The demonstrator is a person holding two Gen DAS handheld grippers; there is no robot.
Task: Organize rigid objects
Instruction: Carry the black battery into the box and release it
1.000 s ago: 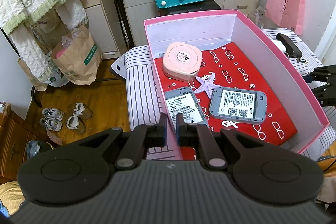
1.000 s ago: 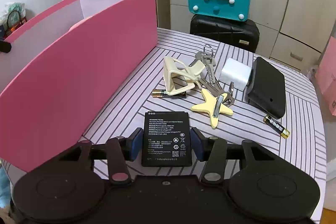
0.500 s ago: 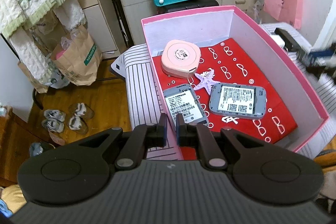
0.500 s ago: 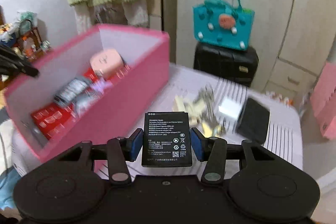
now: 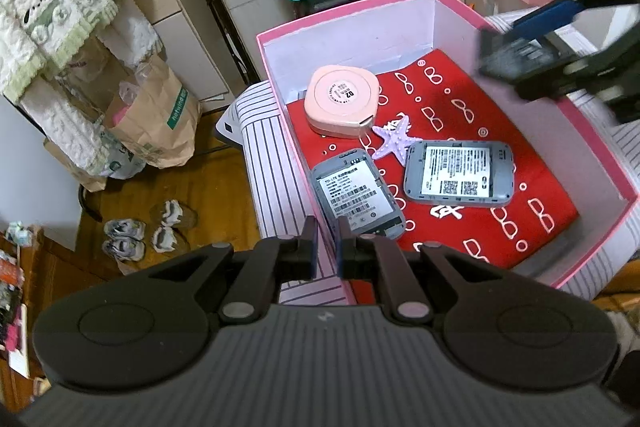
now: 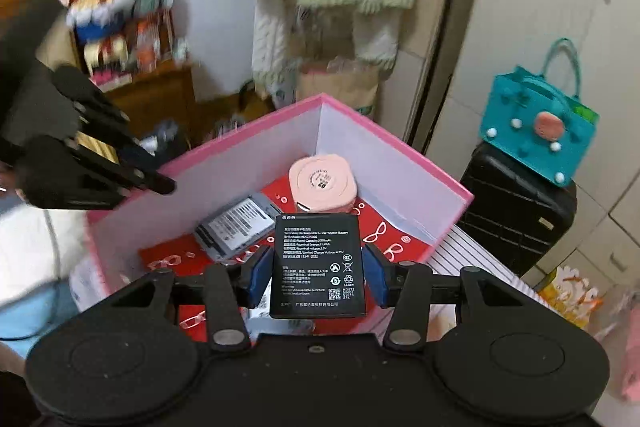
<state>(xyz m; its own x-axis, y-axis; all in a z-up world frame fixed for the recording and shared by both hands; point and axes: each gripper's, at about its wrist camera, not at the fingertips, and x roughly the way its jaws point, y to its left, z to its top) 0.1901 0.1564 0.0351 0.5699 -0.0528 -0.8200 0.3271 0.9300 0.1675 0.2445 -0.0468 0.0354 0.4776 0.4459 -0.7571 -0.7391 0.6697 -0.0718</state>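
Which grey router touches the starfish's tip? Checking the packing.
The right router, lying crosswise: the starfish tip overlaps its corner. The left router lies clear.

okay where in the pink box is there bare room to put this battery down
The pink box is free along its right side: the red lining between the purple starfish and the right wall is bare, as is the near right corner past the right-hand grey device. The left half is crowded: the pink rounded case, the starfish and the left grey device sit close together.
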